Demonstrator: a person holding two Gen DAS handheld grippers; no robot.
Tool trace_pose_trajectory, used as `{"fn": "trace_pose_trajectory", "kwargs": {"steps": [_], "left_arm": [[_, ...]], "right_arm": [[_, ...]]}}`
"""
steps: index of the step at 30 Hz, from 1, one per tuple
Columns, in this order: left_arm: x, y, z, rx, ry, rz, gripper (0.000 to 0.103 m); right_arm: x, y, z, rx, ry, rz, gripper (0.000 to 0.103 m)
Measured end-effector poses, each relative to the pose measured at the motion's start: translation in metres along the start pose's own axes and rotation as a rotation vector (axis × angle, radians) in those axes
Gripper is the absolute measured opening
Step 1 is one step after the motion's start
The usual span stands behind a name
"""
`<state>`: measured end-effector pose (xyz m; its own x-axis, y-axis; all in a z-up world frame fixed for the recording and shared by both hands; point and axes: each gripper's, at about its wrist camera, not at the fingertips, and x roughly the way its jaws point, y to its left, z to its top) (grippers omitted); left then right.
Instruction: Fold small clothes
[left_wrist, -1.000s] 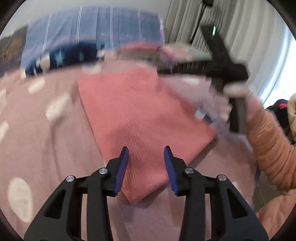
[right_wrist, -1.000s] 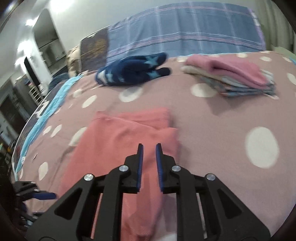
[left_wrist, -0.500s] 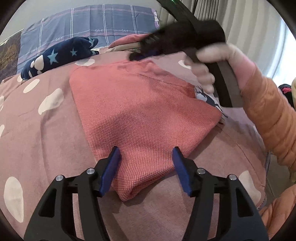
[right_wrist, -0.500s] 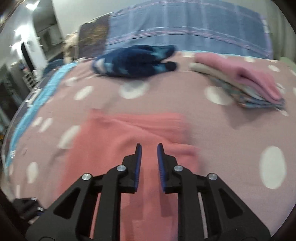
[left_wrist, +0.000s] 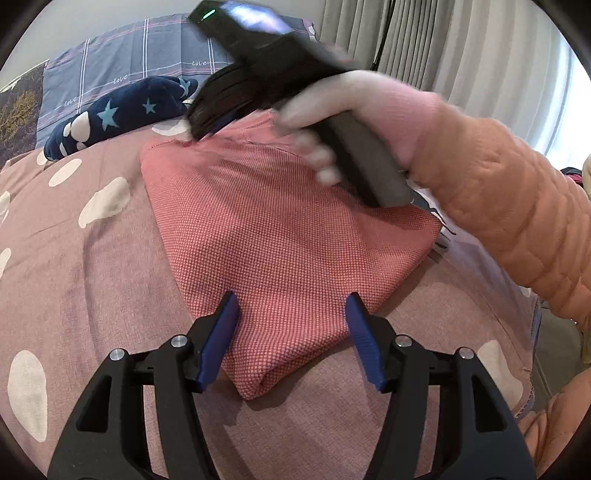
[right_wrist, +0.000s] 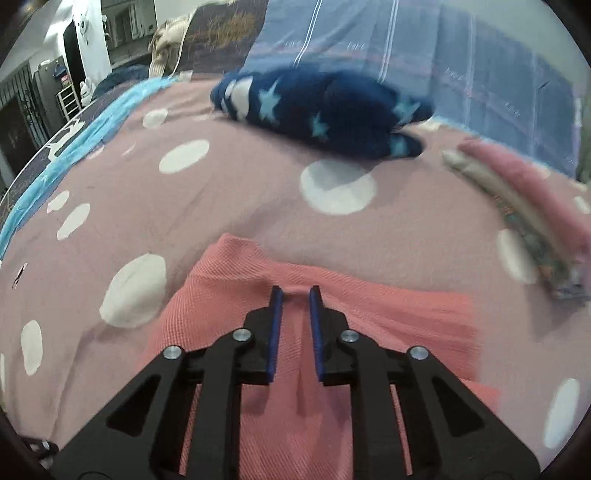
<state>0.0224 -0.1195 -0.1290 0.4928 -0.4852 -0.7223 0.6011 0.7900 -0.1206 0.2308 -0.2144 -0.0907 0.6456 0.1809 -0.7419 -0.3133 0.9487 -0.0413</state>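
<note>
Folded coral-pink knit garment (left_wrist: 280, 236) lies corner-first between spread left gripper (left_wrist: 291, 336); right gripper (right_wrist: 295, 325), opening, empty, is held over its far edge

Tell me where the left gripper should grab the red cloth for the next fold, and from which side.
Probably the near folded corner of the red cloth, coming from the near side. It points at the left gripper, whose open jaws already straddle it.
</note>
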Motion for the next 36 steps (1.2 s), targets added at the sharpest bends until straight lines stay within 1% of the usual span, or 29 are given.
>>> {"fn": "trace_pose_trajectory", "kwargs": {"steps": [1,2,3,5,7,8,9,10,12,14,15,17,19,21,22,24,27,32,36], "left_arm": [[0.000,0.000,0.000,-0.001,-0.001,-0.001,0.062],[-0.001,0.000,0.000,-0.003,-0.001,-0.004,0.062],[-0.001,0.000,0.000,-0.007,-0.001,-0.008,0.062],[-0.002,0.002,0.000,-0.015,-0.005,-0.017,0.062],[-0.006,0.003,0.002,-0.026,-0.014,-0.015,0.063],[-0.012,0.005,0.003,-0.046,-0.023,-0.028,0.066],[-0.016,0.007,0.004,-0.068,-0.033,-0.057,0.069],[-0.023,0.011,0.007,-0.100,-0.055,-0.096,0.070],[-0.031,0.020,0.013,-0.138,-0.080,-0.094,0.072],[-0.036,0.033,0.017,-0.175,-0.100,-0.048,0.075],[-0.035,0.037,0.018,-0.192,-0.096,-0.031,0.076],[-0.028,0.049,0.018,-0.232,-0.063,-0.020,0.076],[-0.019,0.051,0.015,-0.237,-0.028,-0.006,0.076],[-0.008,0.052,0.009,-0.246,0.016,-0.003,0.076],[-0.003,0.054,0.009,-0.246,0.024,-0.004,0.076],[-0.002,0.051,0.011,-0.227,0.025,-0.002,0.079],[-0.002,0.050,0.014,-0.222,0.029,-0.021,0.079],[0.008,0.051,0.023,-0.215,0.040,-0.031,0.079],[0.014,0.051,0.028,-0.211,0.050,-0.043,0.079]], "right_arm": [[-0.006,-0.006,-0.002,0.013,-0.014,0.008,0.027],[-0.022,-0.020,-0.008,0.051,-0.031,0.033,0.035],[-0.034,-0.033,-0.015,0.084,-0.037,0.046,0.041],[-0.052,-0.061,-0.033,0.155,-0.024,0.058,0.044],[-0.062,-0.084,-0.052,0.211,0.006,0.041,0.047],[-0.067,-0.091,-0.059,0.230,0.018,0.036,0.048],[-0.071,-0.101,-0.070,0.257,0.032,0.038,0.048],[-0.073,-0.107,-0.077,0.275,0.039,0.047,0.049],[-0.077,-0.117,-0.093,0.324,0.060,0.089,0.056],[-0.078,-0.120,-0.105,0.364,0.075,0.152,0.058],[-0.077,-0.120,-0.111,0.387,0.080,0.202,0.058],[-0.075,-0.116,-0.118,0.400,0.087,0.252,0.058],[-0.070,-0.109,-0.121,0.393,0.096,0.269,0.060],[-0.068,-0.104,-0.122,0.384,0.093,0.272,0.065],[-0.067,-0.104,-0.121,0.383,0.090,0.277,0.066],[-0.064,-0.103,-0.119,0.389,0.088,0.295,0.066],[-0.060,-0.100,-0.115,0.389,0.091,0.346,0.066],[-0.053,-0.091,-0.114,0.366,0.088,0.356,0.066],[-0.051,-0.097,-0.118,0.391,0.073,0.396,0.066]]}}
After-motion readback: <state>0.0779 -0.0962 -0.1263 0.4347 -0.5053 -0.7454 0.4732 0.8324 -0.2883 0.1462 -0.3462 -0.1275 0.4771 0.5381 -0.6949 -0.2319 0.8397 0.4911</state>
